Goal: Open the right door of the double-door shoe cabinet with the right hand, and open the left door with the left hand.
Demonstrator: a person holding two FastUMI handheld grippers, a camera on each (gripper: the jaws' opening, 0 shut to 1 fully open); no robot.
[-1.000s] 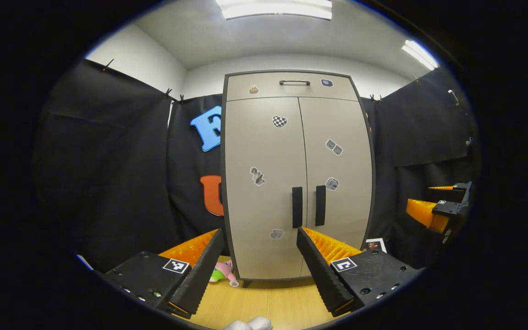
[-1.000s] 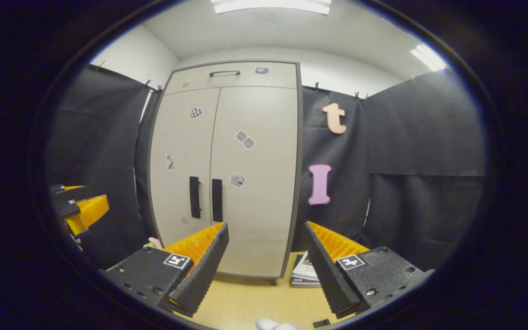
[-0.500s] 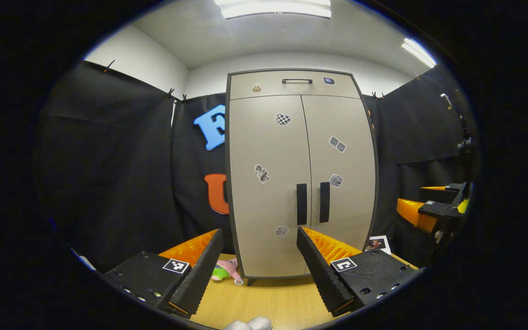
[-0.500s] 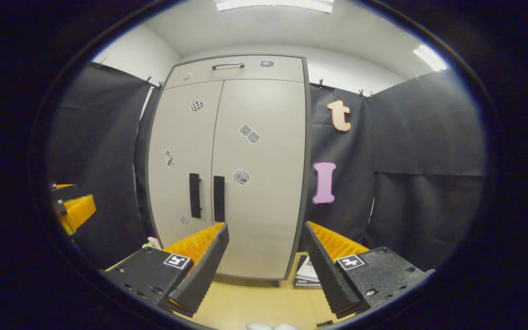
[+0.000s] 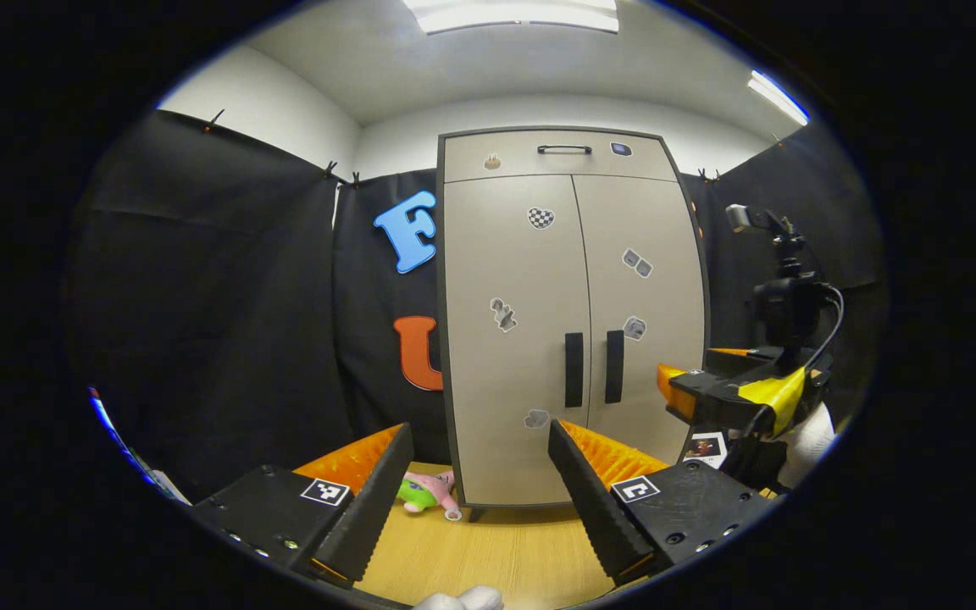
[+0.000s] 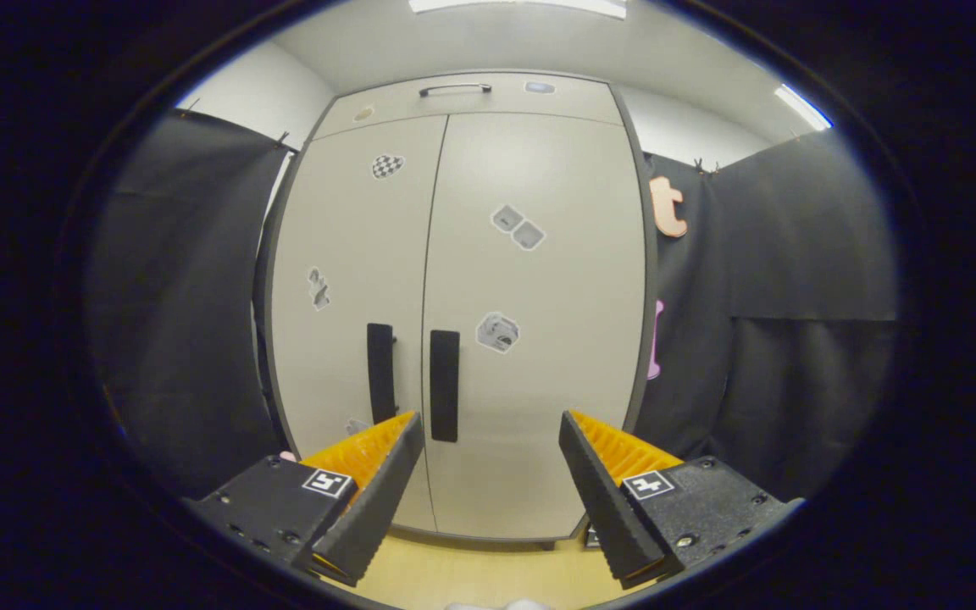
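Right gripper view: right gripper [image 6: 488, 432] nearing shoe cabinet [image 6: 539, 296], jaws wide, empty; both doors closed. Next: close on right handle [image 6: 445, 385]. Left gripper [image 5: 479, 440] agape, farther back.

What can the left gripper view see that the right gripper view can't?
The left gripper view has a pink and green plush toy on the floor by the cabinet's foot, plus the right gripper off to the side. The right gripper view brings the right door handle up close, just above its own open fingers. Both show the shoe cabinet with doors shut, its two dark handles and stickers, and the wooden floor.
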